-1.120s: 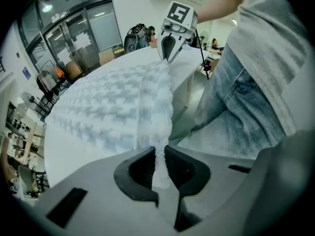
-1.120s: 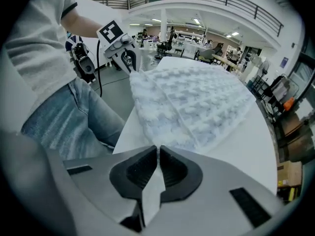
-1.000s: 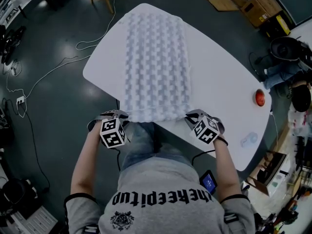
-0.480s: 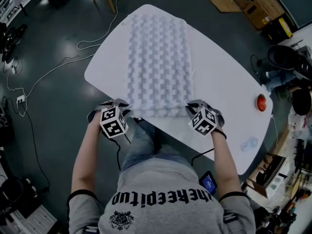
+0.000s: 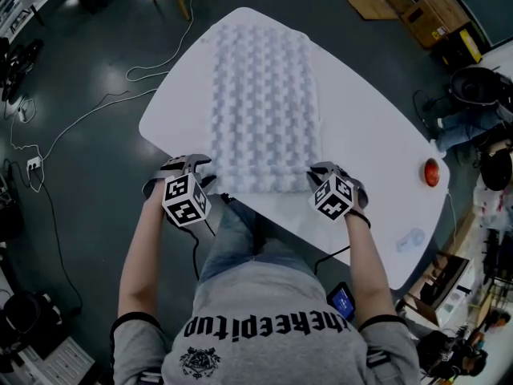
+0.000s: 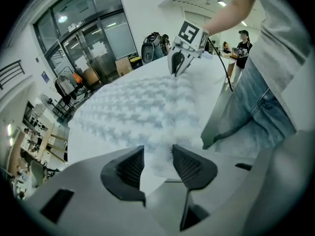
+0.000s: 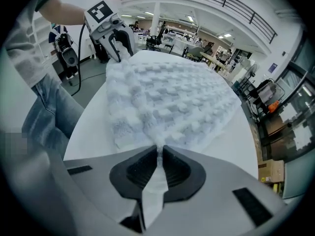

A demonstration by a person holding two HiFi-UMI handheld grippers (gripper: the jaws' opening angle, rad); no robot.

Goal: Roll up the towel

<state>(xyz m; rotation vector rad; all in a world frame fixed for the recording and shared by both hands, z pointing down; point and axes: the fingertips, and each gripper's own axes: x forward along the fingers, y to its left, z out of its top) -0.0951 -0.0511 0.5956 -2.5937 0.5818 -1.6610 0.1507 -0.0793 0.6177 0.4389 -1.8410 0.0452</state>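
Your right hand-held gripper [image 7: 158,165] pinches the towel's [image 5: 260,103] lower edge, while your left hand-held gripper [image 6: 157,163] has just been opening with that edge loose between its jaws: clamp it, then start rolling.

A large open lab: glass partitions [image 6: 93,38], cardboard boxes [image 5: 429,14], floor cables [image 5: 96,111].

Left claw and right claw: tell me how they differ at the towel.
The left claw has its jaws apart, just opened, with the towel corner loose in the gap; the right claw is shut on its towel corner. The left claw sits at the towel's near left corner, the right claw at the near right. Both point down at the table's near edge.
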